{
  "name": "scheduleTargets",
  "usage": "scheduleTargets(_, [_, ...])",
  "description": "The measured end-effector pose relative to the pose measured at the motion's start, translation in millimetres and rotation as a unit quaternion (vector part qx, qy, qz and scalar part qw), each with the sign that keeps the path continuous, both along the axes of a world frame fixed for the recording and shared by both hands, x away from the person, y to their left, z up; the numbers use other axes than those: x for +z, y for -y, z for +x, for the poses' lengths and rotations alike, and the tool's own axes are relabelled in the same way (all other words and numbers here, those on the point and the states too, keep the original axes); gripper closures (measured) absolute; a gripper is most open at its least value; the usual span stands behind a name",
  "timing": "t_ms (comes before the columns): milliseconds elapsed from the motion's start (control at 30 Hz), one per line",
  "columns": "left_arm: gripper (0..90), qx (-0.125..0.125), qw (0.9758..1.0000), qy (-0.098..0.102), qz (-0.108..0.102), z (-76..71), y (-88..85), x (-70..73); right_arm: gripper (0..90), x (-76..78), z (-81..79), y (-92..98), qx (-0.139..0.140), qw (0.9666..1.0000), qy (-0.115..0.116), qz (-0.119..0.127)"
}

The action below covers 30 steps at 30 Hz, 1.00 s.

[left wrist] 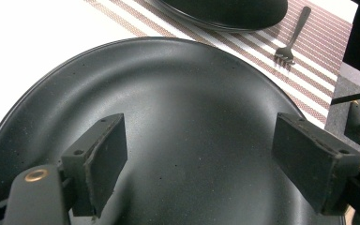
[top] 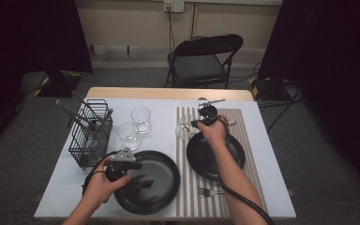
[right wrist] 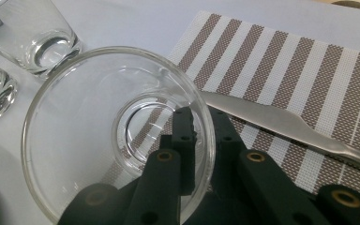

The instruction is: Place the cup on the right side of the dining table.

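Clear drinking glass (right wrist: 117, 136), round and empty, stands on the left edge of the brown-and-white striped placemat (right wrist: 281, 61), toward the far side of the table (top: 262, 140). The right gripper (right wrist: 201, 124) is clamped on its rim: one black jaw reaches inside the glass, the other presses the outside of the wall, so the glass wall sits pinched between them. In the high view the same glass (top: 185, 127) lies just left of the right gripper (top: 200, 123), beyond the small black plate (top: 215, 157) on the placemat.

A silver table knife (right wrist: 286, 124) lies on the placemat just beside the glass, on the right in the right gripper view. Two more clear glasses (top: 140, 119) stand apart from it on the white part of the table, near a black wire cutlery basket (top: 91, 133) at the left edge.

The left gripper (left wrist: 199, 154) hovers over the large black plate (left wrist: 178, 108) near the front edge, well apart from the held glass; its jaws stand wide with nothing between them. A dark fork (left wrist: 293, 35) lies on the placemat near the front edge.
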<state>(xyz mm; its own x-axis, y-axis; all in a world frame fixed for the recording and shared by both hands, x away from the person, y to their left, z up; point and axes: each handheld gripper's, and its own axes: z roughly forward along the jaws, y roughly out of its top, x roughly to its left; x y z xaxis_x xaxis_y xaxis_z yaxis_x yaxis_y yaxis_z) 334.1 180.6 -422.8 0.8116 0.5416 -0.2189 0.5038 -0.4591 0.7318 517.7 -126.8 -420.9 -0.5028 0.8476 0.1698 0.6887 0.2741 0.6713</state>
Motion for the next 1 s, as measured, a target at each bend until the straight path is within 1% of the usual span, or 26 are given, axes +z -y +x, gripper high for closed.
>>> scheduleTargets(233, [18.3,0.0,1.0,0.0,0.0,-0.2,0.2,0.0,81.2,-0.9,0.1,-1.2,-0.002,1.0,0.007,0.003])
scheduleTargets(333, [18.3,-0.001,1.0,0.0,0.001,-0.1,-0.1,0.1,81.1,-0.7,0.4,-1.9,0.0,1.0,0.009,-0.001])
scheduleTargets(633, [18.3,-0.001,1.0,-0.001,-0.002,0.1,-0.2,0.1,80.4,-1.4,2.0,-3.7,-0.001,0.9999,0.014,0.001])
scheduleTargets(867, [18.3,-0.002,1.0,-0.001,-0.004,0.2,-0.4,0.3,78.8,-0.8,2.8,-6.7,-0.002,0.9999,0.015,0.0])
scheduleTargets(1000, [18.3,-0.002,1.0,-0.001,-0.001,1.0,-0.9,0.5,78.1,-0.9,3.5,-8.1,-0.002,0.9999,0.016,0.001])
